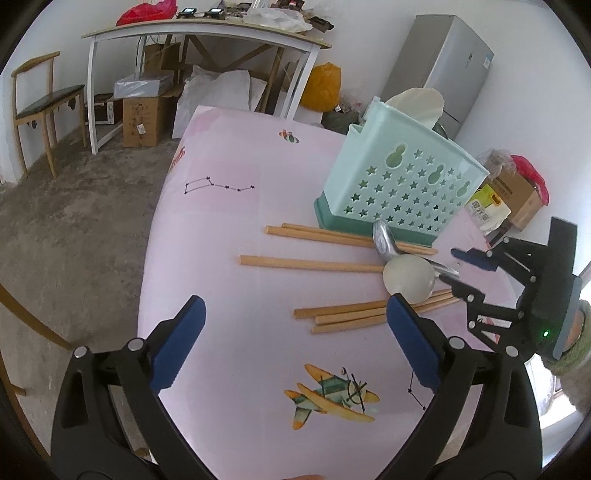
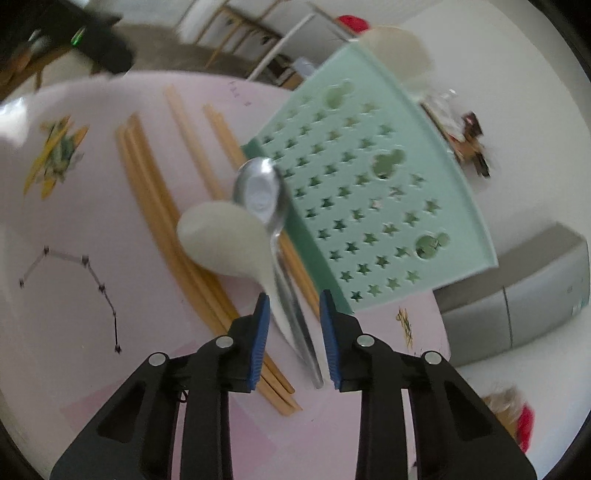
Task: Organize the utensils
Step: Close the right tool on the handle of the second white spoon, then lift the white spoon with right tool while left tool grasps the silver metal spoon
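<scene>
A mint green utensil holder (image 1: pixel 399 184) (image 2: pixel 369 192) with star holes stands on the pink cloth (image 1: pixel 258 221). Several wooden chopsticks (image 1: pixel 314 264) (image 2: pixel 147 184) lie in front of it. A metal spoon (image 1: pixel 384 236) (image 2: pixel 258 192) and a white ceramic spoon (image 1: pixel 408 275) (image 2: pixel 221 240) rest across them. My right gripper (image 2: pixel 294 299) (image 1: pixel 458 271) has its jaws narrowed around both spoon handles; a gap shows beside the right pad. My left gripper (image 1: pixel 295 306) stands wide open above the cloth, left of the spoons, holding nothing. A white utensil (image 1: pixel 421 103) sticks out of the holder.
The cloth's left edge (image 1: pixel 155 240) drops to a concrete floor. Behind are a white desk (image 1: pixel 207 33), a wooden chair (image 1: pixel 40 107), cardboard boxes (image 1: pixel 144 118) and a grey fridge (image 1: pixel 443 74). Boxes (image 1: pixel 513 192) sit to the right of the holder.
</scene>
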Tool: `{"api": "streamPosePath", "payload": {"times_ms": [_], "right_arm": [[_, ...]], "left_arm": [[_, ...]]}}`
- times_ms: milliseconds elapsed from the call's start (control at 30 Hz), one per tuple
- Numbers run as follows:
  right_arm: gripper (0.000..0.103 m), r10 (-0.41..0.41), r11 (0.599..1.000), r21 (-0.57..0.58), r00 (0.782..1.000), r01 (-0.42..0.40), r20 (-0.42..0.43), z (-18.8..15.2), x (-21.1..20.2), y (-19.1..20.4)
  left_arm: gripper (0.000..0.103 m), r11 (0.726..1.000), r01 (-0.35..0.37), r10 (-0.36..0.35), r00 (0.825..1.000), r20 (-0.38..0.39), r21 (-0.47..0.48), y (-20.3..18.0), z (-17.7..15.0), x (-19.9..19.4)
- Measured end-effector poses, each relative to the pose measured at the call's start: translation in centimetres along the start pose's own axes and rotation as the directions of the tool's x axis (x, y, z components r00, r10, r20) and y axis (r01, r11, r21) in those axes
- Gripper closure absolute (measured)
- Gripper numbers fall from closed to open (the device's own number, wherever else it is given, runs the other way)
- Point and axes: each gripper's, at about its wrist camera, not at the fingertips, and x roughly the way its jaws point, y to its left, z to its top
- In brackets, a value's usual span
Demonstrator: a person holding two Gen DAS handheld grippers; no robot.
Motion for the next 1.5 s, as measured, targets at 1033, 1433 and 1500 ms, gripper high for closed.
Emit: {"api": "streamPosePath", "payload": {"times_ms": [1033, 1433, 1500], "right_arm": [[0.097, -0.167, 0.972, -0.125, 0.959, 0.199, 0.231, 1.4, -3.4, 1.9], [0.097, -0.212, 0.895, 0.434, 0.951, 0.097, 0.224, -0.9, -7.6, -6.1], [0.097, -0.206, 0.841, 0.538, 0.953, 0.057, 0.221, -2.2, -7.8, -7.4]], "left_arm": [[0.009, 0.996, 0.087, -0.084, 0.993, 0.084, -0.025, 0.8, 0.6, -0.7], [0.027, 0.981, 0.192, -0.190, 0.980, 0.065, -0.018, -2.9, 3.4, 1.8], [0.034, 0.974, 0.220, -0.218, 0.975, 0.040, -0.046, -3.2, 3.7, 2.8]]}}
